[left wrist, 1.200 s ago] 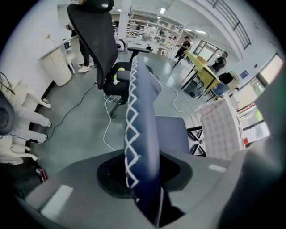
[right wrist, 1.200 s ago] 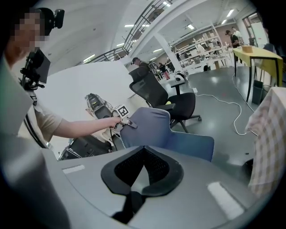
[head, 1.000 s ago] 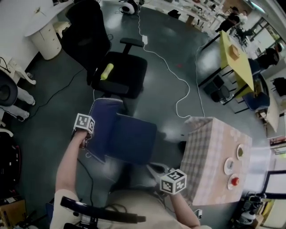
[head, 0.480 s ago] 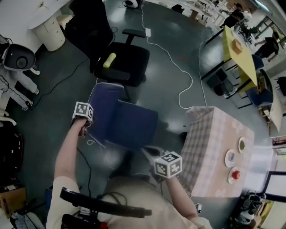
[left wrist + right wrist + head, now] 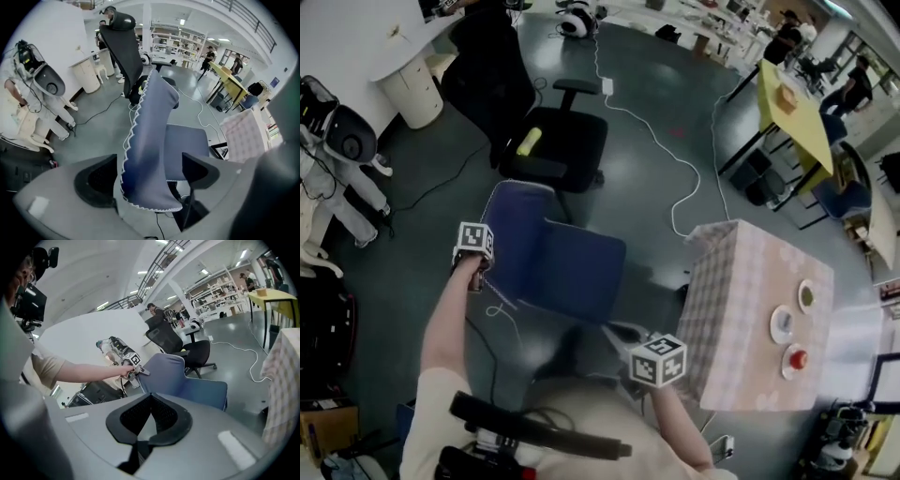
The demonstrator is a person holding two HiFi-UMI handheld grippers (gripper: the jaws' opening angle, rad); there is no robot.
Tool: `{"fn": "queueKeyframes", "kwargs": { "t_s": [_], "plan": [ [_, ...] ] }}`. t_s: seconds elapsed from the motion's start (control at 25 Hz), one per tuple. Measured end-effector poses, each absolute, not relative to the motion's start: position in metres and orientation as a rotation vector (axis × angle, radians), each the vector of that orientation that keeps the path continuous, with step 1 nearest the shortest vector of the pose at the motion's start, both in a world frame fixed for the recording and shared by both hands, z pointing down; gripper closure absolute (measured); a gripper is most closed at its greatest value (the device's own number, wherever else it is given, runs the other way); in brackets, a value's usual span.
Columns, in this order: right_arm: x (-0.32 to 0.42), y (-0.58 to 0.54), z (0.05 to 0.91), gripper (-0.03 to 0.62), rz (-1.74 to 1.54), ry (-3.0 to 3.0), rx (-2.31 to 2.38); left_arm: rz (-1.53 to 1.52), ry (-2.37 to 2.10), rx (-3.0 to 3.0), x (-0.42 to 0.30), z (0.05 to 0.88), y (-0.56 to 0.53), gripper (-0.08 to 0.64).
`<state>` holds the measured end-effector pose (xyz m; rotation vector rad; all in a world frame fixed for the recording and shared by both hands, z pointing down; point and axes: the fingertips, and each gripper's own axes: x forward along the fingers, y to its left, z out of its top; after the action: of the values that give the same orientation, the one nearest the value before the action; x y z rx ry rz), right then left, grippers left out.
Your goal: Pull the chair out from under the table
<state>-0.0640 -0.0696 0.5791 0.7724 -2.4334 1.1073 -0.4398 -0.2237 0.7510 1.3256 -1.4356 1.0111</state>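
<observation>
The blue chair (image 5: 558, 262) stands on the grey floor, left of the table with the checked cloth (image 5: 741, 309) and apart from it. My left gripper (image 5: 477, 270) is at the left edge of the chair's back. In the left gripper view the blue chair back (image 5: 147, 140) runs between the spread pads (image 5: 96, 180) without being pressed. The left gripper (image 5: 147, 177) is open; its jaws have just been opening. My right gripper (image 5: 639, 345) hovers between chair and table. In its own view the right gripper (image 5: 150, 401) is shut on nothing, facing the chair (image 5: 187, 378).
A black office chair (image 5: 553, 145) with a yellow-green item (image 5: 528, 141) on its seat stands beyond the blue chair. A white cable (image 5: 675, 164) snakes across the floor. Small plates (image 5: 782, 326) sit on the table. A white robot (image 5: 342, 141) stands at the left, a yellow table (image 5: 797, 103) far right.
The right gripper's marker cube has shifted a little up and to the left in the head view. The left hand stays at the chair back's edge. The chair keeps its place beside the table.
</observation>
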Motion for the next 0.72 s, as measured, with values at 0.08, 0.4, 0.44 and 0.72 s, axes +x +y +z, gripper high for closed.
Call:
{"fn": "queueKeyframes", "kwargs": {
  "t_s": [0.08,0.4,0.44,0.72],
  "plan": [
    [-0.055,-0.059,0.576,0.580,1.119,-2.441,0.783,1.015,-1.432,1.311,-0.433,0.747,-0.211,0.124],
    [-0.016,-0.018,0.595,0.580,1.187,-2.412,0.817,1.131,-1.466,1.268,-0.412,0.744,-0.170,0.126],
    [-0.013,-0.015,0.600,0.580,1.197,-2.401,0.818,1.134,-1.468,1.265,-0.411,0.744,-0.170,0.126],
    [-0.013,-0.028,0.617,0.579,1.219,-2.342,0.824,1.131,-1.482,1.281,-0.436,0.781,-0.188,0.195]
  ]
}}
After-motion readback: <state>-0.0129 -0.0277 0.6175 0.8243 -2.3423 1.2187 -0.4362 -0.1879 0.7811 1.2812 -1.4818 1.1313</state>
